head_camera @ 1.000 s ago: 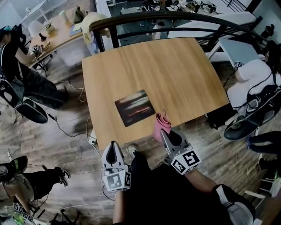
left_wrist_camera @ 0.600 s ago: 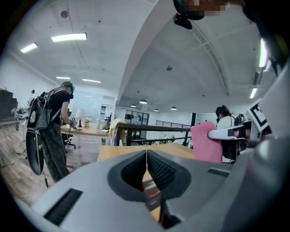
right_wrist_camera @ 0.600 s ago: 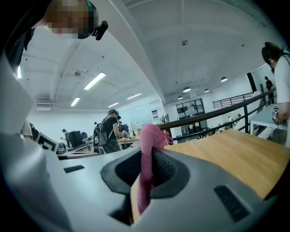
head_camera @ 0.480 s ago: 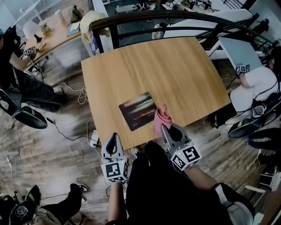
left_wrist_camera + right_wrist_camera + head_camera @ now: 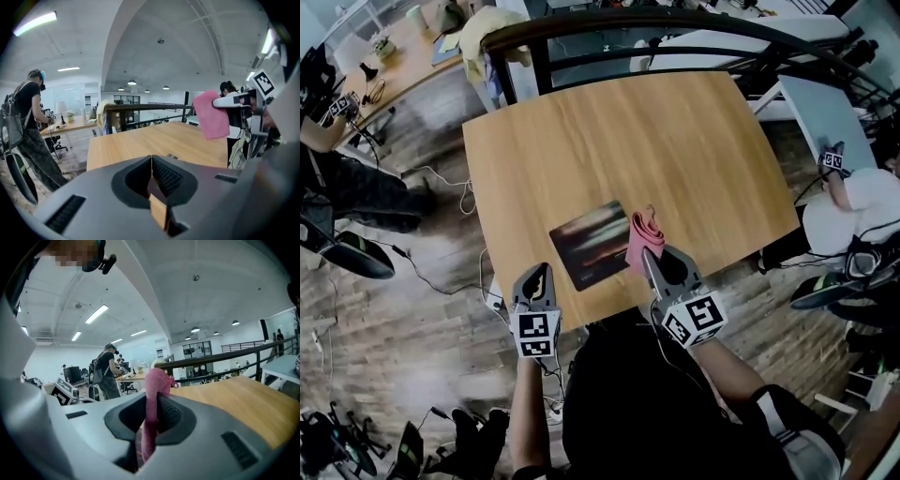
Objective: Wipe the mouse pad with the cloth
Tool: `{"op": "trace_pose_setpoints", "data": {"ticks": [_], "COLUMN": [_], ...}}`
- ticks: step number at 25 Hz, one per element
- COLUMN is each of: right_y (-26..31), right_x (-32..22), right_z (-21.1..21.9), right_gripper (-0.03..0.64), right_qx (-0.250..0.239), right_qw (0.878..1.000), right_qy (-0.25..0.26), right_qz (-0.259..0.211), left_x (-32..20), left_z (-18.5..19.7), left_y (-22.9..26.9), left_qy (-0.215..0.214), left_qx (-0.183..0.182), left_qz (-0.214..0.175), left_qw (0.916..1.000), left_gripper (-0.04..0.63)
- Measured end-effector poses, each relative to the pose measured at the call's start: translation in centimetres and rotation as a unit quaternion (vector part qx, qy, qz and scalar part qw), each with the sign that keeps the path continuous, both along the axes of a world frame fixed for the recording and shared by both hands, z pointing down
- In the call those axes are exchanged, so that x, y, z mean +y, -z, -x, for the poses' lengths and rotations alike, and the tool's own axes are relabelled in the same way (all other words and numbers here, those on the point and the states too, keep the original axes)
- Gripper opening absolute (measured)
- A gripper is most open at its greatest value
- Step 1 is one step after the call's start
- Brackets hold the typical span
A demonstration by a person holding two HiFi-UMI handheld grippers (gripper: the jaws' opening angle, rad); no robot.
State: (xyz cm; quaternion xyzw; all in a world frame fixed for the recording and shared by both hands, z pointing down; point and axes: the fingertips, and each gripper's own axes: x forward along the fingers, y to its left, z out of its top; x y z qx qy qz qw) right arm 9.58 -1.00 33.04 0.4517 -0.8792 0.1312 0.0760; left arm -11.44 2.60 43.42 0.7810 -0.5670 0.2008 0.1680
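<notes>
A dark mouse pad (image 5: 591, 244) with a blurred print lies flat near the front edge of the wooden table (image 5: 628, 141). A pink cloth (image 5: 643, 236) hangs just right of the pad, pinched in my right gripper (image 5: 651, 255), whose jaws are shut on it; the same pink cloth (image 5: 153, 399) runs up between those jaws in the right gripper view. My left gripper (image 5: 534, 277) hovers at the table's front edge, left of the pad, jaws shut and empty. In the left gripper view the pink cloth (image 5: 211, 115) hangs at the right above the table (image 5: 154, 140).
A dark railing (image 5: 609, 33) runs behind the table. A desk with clutter (image 5: 403, 47) and a standing person (image 5: 26, 122) are at the far left. Cables (image 5: 441, 178) trail over the wooden floor, and office chairs (image 5: 356, 253) stand to the left.
Both grippers have come up closer to the table's front edge. The pink cloth, still held, now hangs right beside the mouse pad.
</notes>
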Motion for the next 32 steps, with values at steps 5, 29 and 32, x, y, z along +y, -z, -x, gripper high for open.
{"op": "trace_pose_setpoints", "data": {"ticks": [5, 29, 32], "right_y": [-4.2, -26.4, -29.0], "right_x": [-3.5, -11.2, -10.3], "right_z": [0.0, 5.7, 6.5], "right_gripper": [0.055, 0.055, 0.055], "right_qx": [0.028, 0.32, 0.341], "right_qw": [0.999, 0.931, 0.915], "right_qy": [0.012, 0.16, 0.186], "right_qz": [0.017, 0.076, 0.107], "left_x": [-3.2, -9.2, -9.2], "left_z": [-0.3, -0.6, -0.8], "left_y": [-5.8, -21.2, -21.2], "left_qy": [-0.036, -0.136, -0.141], "left_qx": [-0.033, -0.047, -0.045], "left_qz": [0.054, 0.225, 0.229], "left_qw": [0.9973, 0.9636, 0.9622], "left_gripper": [0.025, 0.023, 0.023]}}
